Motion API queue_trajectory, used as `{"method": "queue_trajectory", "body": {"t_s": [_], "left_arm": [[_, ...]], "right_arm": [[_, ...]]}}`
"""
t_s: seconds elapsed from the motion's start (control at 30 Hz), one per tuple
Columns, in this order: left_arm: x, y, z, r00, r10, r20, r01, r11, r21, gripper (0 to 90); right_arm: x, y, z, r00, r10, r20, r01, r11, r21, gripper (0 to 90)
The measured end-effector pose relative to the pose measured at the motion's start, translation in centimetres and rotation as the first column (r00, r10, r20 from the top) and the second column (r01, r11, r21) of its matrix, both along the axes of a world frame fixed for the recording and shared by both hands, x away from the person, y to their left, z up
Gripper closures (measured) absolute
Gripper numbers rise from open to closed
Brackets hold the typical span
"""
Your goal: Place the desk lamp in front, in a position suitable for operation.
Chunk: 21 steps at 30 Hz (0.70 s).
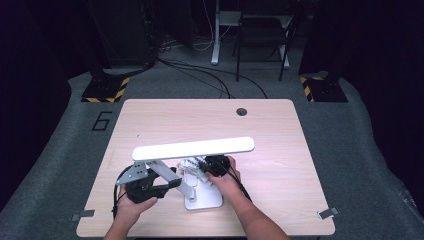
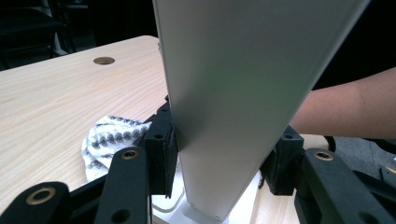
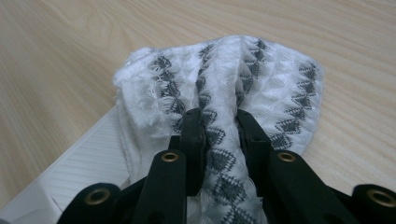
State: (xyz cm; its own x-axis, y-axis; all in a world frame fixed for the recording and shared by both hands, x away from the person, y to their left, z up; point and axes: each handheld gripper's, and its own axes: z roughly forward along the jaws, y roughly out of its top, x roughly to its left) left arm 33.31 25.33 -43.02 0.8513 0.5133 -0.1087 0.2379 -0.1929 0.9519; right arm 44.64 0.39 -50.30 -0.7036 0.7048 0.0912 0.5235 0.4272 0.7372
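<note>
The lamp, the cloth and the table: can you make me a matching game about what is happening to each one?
Things:
1. lamp arm
2. cloth
3. table
4. lamp base

States:
A. pinched in the right gripper
B. has a round hole near its far edge
C. clamped between the jaws of the left gripper
D. white, lying flat on the wood

Pairs: 1-C, 2-A, 3-B, 4-D
</note>
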Motion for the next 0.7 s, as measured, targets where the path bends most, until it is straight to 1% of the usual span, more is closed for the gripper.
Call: {"method": "queue_trajectory", "body": {"t_s": [0.03, 0.07, 0.1, 0.13, 0.23, 0.27, 0.33, 0.37, 0.4, 0.47, 0.5, 0.57, 0.6, 0.63, 0.7], "left_arm": [[0.0, 0.0, 0.0, 1.0000, 0.002, 0.003, -0.002, 1.0000, 0.003, 54.1], [0.0, 0.0, 0.0, 1.0000, 0.003, 0.004, -0.003, 1.0000, 0.002, 54.1], [0.0, 0.0, 0.0, 1.0000, 0.003, 0.004, -0.003, 1.0000, 0.000, 54.1], [0.0, 0.0, 0.0, 1.0000, 0.003, 0.006, -0.003, 1.0000, 0.001, 54.1], [-0.1, 0.0, 0.0, 1.0000, 0.003, 0.007, -0.003, 1.0000, 0.002, 54.2], [-0.1, 0.0, 0.0, 1.0000, 0.003, 0.006, -0.003, 1.0000, 0.002, 54.2], [-0.1, 0.0, -0.1, 1.0000, 0.003, 0.008, -0.003, 1.0000, 0.000, 54.2], [-0.1, 0.0, -0.1, 0.9999, 0.006, 0.009, -0.006, 1.0000, 0.004, 54.1], [-0.1, 0.0, -0.1, 0.9999, 0.004, 0.010, -0.004, 1.0000, 0.000, 54.2], [-0.1, 0.0, -0.1, 1.0000, 0.001, 0.009, -0.001, 1.0000, 0.005, 54.1], [-0.2, -0.1, -0.1, 0.9999, 0.008, 0.014, -0.008, 1.0000, 0.000, 54.1], [-0.2, -0.1, -0.1, 0.9998, 0.011, 0.014, -0.011, 0.9999, 0.001, 54.2], [-0.3, -0.1, -0.1, 0.9998, 0.013, 0.015, -0.013, 0.9999, 0.003, 54.1], [-0.3, -0.1, -0.1, 0.9998, 0.014, 0.015, -0.014, 0.9999, 0.002, 54.1], [-0.3, -0.1, -0.1, 0.9997, 0.017, 0.017, -0.017, 0.9999, 0.003, 54.1]], "right_arm": [[0.0, 0.2, 0.0, 1.0000, -0.005, 0.001, 0.005, 1.000, 0.002, 75.4], [0.0, 0.3, 0.1, 0.9999, -0.009, -0.013, 0.009, 1.000, -0.004, 75.4], [0.0, 0.5, 0.1, 0.9998, -0.017, -0.008, 0.017, 1.000, -0.004, 75.4], [0.1, 0.6, 0.1, 0.9999, -0.006, -0.009, 0.006, 1.000, -0.010, 75.4], [0.2, 0.9, 0.1, 0.9999, -0.014, -0.008, 0.014, 1.000, -0.012, 75.5], [0.3, 1.0, 0.0, 0.9998, -0.017, 0.003, 0.017, 1.000, -0.009, 75.6], [0.4, 1.1, 0.0, 0.9999, -0.013, 0.006, 0.013, 1.000, -0.007, 75.8], [0.5, 1.1, 0.0, 1.0000, -0.007, -0.002, 0.007, 1.000, -0.010, 76.2], [0.6, 1.1, 0.0, 1.0000, -0.001, 0.005, 0.001, 1.000, -0.012, 76.4], [0.6, 1.2, -0.1, 0.9999, -0.009, 0.008, 0.009, 1.000, -0.005, 76.7], [0.7, 1.2, -0.1, 0.9999, -0.015, 0.006, 0.015, 1.000, -0.001, 76.7], [0.9, 1.2, 0.0, 1.0000, -0.001, 0.009, 0.001, 1.000, -0.013, 76.8], [0.9, 1.4, 0.0, 0.9998, -0.015, 0.011, 0.015, 1.000, -0.013, 76.8], [0.9, 1.5, 0.1, 1.0000, -0.002, 0.002, 0.002, 0.999, -0.032, 76.8], [1.2, 1.5, 0.1, 0.9995, 0.015, 0.028, -0.013, 0.999, -0.044, 76.9]]}}
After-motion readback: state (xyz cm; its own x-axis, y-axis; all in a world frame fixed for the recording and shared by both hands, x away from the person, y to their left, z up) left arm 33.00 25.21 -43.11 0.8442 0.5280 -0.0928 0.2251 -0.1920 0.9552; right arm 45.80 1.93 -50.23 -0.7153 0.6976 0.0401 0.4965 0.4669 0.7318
